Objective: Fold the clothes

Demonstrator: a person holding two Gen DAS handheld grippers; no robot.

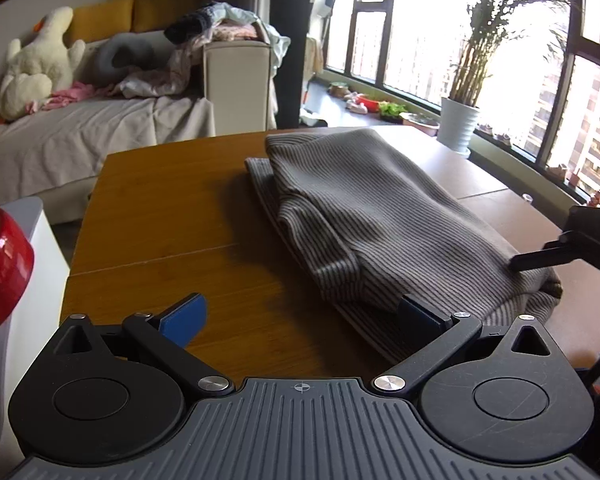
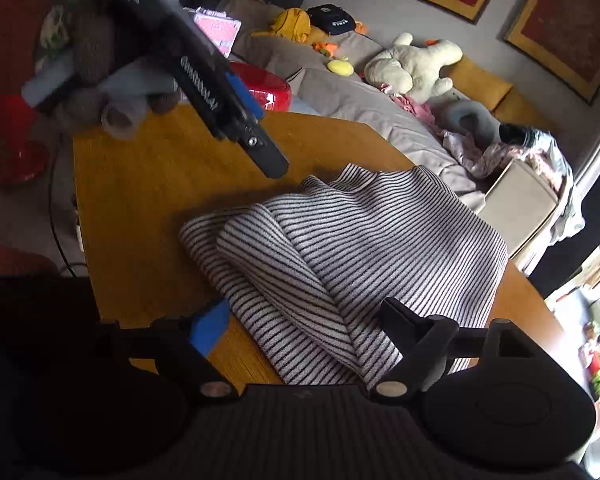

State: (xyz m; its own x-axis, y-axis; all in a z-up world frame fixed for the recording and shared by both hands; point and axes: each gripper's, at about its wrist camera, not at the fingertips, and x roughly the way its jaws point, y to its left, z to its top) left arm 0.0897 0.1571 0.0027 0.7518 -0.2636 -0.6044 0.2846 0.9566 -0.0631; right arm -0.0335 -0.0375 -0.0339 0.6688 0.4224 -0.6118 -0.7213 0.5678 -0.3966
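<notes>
Garment: a striped knit top (image 1: 364, 216) lay on the wooden table (image 1: 172, 208), already doubled over itself into a rough bundle, its upper layer sitting askew on the lower one, whose edge showed along the left side.
Place: the bundle sat right of the table's middle, running from the near edge toward the far window side; the left half of the tabletop showed bare wood.
Left gripper (image 1: 300, 316): its jaws were spread wide and pinched nothing; the blue-padded left finger hovered over bare wood, while the right finger stood at the near hem of the top (whether it touched the cloth I could not tell).
Right gripper (image 2: 306, 326): its jaws stood well apart, with the near end of the bundle lying between them; the pads did not appear to press the fabric. In the left wrist view one of its dark fingers reached in at the bundle's right near corner.
Step in hand: by my reading, a fold had been laid and both tools were placed at the near end for a fresh hold.
Next move: it would call for each gripper to close on a near corner through all layers, then carry that end over toward the far end, keeping the layers square.
Risk: the loose upper layer could slide off.
</notes>
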